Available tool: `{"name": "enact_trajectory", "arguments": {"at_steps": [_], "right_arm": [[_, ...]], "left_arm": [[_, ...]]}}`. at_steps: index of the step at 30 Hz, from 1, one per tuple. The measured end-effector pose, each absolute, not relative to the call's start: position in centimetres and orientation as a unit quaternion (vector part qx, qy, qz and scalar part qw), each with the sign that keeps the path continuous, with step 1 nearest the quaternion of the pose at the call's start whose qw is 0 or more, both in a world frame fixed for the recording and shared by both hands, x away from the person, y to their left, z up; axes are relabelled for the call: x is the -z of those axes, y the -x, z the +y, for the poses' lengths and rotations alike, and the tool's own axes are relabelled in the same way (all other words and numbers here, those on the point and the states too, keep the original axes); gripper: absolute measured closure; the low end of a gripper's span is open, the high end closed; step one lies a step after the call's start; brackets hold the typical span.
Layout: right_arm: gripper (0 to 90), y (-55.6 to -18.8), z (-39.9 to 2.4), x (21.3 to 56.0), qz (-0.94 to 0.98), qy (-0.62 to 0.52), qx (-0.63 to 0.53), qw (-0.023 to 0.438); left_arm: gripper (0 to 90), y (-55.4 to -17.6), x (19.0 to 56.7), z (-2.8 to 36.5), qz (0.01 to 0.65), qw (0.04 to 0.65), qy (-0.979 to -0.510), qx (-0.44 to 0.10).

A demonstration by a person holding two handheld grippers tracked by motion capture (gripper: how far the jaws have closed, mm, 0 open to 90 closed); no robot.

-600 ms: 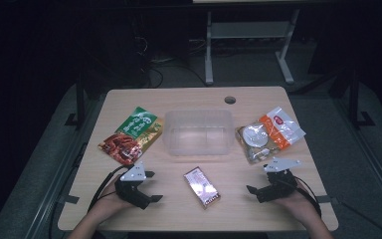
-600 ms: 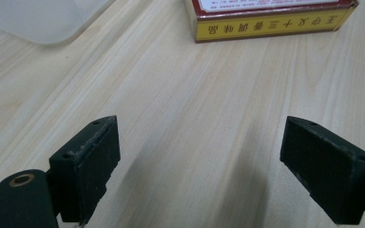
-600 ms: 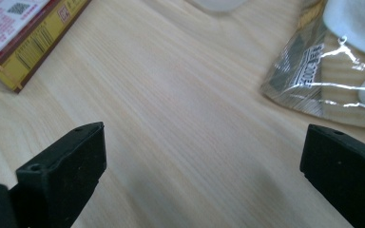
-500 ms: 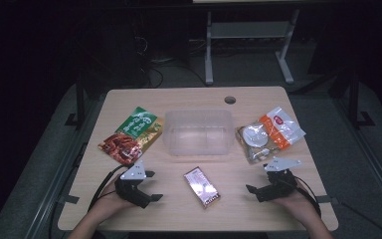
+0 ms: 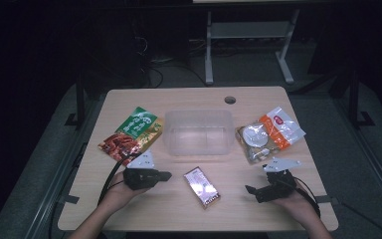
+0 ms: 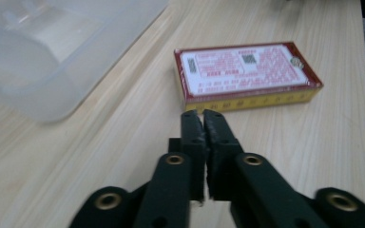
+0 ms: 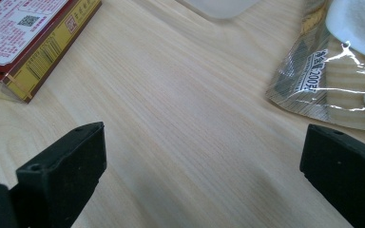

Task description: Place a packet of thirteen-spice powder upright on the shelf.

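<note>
Now the red box [image 5: 202,186] is seen flat on the table [image 5: 179,219], between the two grippers, in front of the clear tub [image 5: 198,132].
Its long axis is laid slightly oblique, running away from the person. The left gripper [image 6: 202,116], with jaws pressed together and holding nothing, is pointed at the box's long side from close by, and is judged the nearer one. The right gripper [image 5: 251,189] is spread wide and empty, with the box to its left.
</note>
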State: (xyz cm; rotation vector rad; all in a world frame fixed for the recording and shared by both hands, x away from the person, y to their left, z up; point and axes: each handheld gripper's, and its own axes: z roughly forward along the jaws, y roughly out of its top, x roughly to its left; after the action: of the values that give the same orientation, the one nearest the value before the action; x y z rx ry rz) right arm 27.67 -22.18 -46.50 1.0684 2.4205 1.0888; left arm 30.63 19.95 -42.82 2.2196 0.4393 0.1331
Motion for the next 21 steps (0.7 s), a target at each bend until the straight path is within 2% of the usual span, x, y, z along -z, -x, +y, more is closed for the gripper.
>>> {"name": "enact_trajectory", "arguments": {"at_steps": [21], "right_arm": [[1.6,-27.6,-21.9,46.7,0.845,-0.353,-0.377,0.138]], "left_arm": [[89.7,-34.9,42.9,11.7,0.14,0.426,-0.894,-0.029]]}}
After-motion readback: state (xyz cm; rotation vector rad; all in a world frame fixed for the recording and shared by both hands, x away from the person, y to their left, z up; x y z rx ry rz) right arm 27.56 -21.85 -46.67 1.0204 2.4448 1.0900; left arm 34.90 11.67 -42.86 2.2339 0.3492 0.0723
